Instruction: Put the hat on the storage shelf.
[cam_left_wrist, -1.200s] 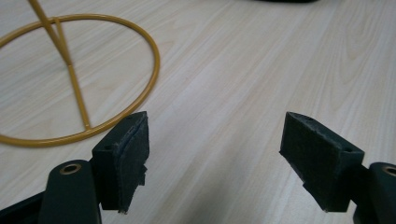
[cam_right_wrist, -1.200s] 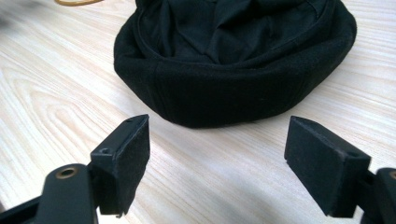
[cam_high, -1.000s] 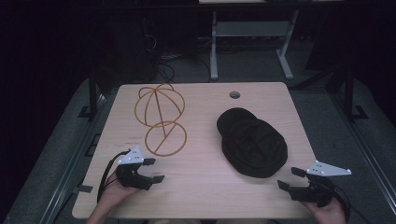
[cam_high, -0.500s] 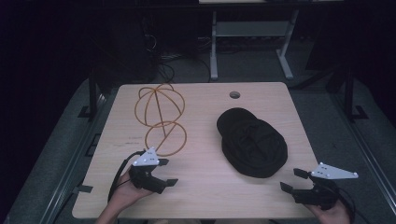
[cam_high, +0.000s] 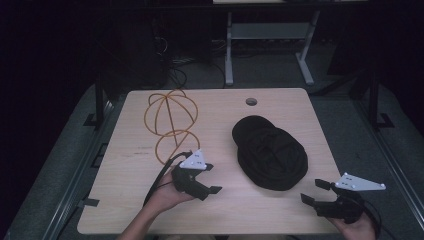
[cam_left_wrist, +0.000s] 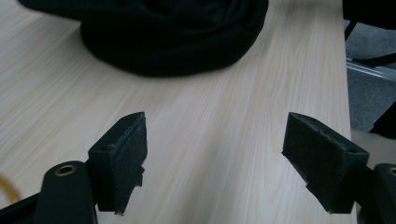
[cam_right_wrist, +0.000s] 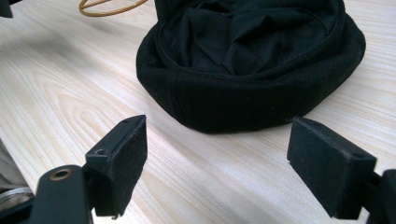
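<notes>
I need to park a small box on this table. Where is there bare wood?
Free: the strip between the orange wire hat stand and the black fabric hat, and the far right corner past the round table hole. Crowded: the near edge, with both tools.

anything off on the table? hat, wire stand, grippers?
Nothing damaged or spilled. The black hat lies crown-down and crumpled, opening up, not on the wire hat stand, which stands upright at the table's far left. Left gripper and right gripper are both open, touching nothing.
</notes>
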